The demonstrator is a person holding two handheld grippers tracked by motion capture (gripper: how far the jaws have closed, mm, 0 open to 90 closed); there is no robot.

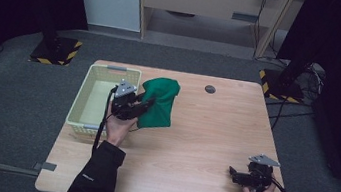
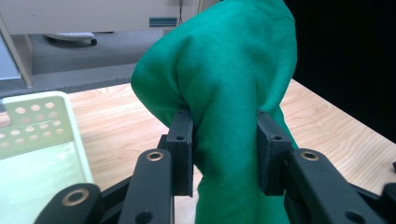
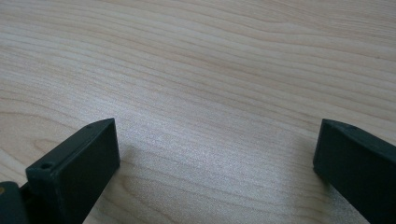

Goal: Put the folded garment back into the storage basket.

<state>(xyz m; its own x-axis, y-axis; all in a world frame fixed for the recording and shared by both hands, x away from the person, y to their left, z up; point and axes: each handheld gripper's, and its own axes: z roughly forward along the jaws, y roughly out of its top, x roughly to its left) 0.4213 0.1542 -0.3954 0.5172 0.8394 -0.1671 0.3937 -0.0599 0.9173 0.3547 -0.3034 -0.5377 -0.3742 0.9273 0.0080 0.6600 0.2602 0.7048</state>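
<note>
above the table point(image 1: 192, 144), the green cloth point(image 2: 224, 93) hangs clamped between the left tongs point(image 2: 224, 154).

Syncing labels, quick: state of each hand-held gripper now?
Left hand-held gripper: shut on green cloth.
Right hand-held gripper: open, holding nothing, over the table.

- The left gripper point(image 1: 143, 106) is raised at about ten o'clock from the table's centre, jaws clamped on bunched green cloth point(image 1: 160, 102).
- The right gripper point(image 1: 234, 174) rests low at about four o'clock, jaws spread wide with nothing between them.
</note>
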